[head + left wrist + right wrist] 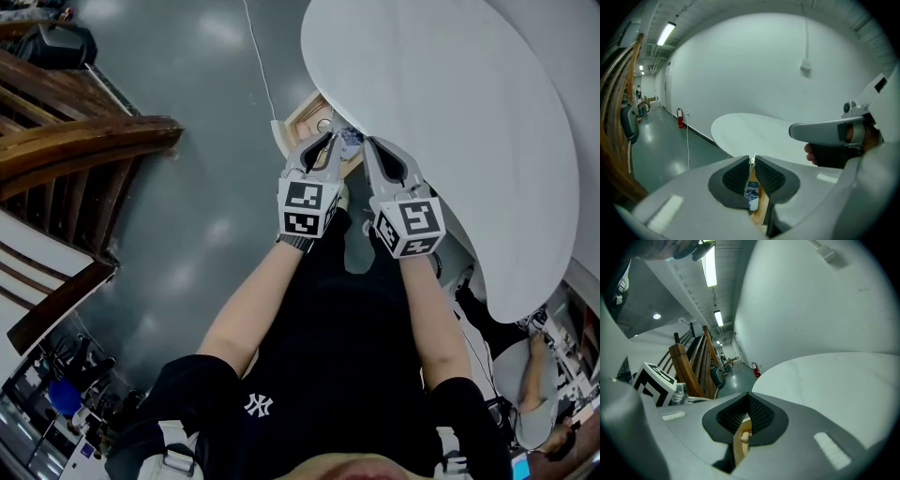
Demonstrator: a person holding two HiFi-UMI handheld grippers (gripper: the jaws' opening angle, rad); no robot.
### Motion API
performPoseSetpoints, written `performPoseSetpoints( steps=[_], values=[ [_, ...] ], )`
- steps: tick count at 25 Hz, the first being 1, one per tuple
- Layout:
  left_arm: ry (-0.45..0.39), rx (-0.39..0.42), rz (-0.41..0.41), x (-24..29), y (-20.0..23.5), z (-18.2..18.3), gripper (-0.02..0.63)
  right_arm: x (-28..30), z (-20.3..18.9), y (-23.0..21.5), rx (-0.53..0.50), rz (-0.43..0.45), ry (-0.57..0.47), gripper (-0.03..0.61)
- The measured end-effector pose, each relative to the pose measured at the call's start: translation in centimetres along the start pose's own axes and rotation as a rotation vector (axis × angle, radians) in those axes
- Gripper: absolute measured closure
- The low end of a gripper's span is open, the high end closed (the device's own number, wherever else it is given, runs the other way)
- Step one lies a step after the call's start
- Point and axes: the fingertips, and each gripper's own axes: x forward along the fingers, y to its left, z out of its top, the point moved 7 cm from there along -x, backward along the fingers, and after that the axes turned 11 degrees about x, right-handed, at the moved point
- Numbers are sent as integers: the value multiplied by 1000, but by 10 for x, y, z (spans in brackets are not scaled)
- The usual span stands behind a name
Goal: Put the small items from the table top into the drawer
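Left gripper [752, 164] first: its 2 jaws are pressed flat on a thin foil packet [751, 191], whose crimped top edge pokes up just past the pads while the blue-printed part hangs down behind them. Looking through the gap under the pads I see pale wood, and my head view confirms it: the packet sits right over the open drawer [305, 114], which is pulled out from beneath the rim of the round white table [450, 122]. Just beside it is the right gripper [748, 397], jaws closed pad to pad with nothing I can name between them; a small pale lump shows below them against the same wood, and I cannot tell what it is. Both grippers point into the drawer mouth, close together but apart. As for progress, I judge this packet to be 1 release away from being stowed. On the part of the table top that I can see, no other small items show, so this may be the last, though the far edges fall outside my views.
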Motion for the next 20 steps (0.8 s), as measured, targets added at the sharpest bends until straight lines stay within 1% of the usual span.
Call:
performPoseSetpoints(
  steps=[8,14,20],
  values=[
    [104,3,-20,38,3,-47,572,16,-32,-15,13,-6,24,555],
    [153,25,-34,56,3,-56,572,22,-38,-24,26,-17,25,555],
    [179,34,-36,71,3,-65,569,27,-45,-34,26,-15,29,555]
  ],
)
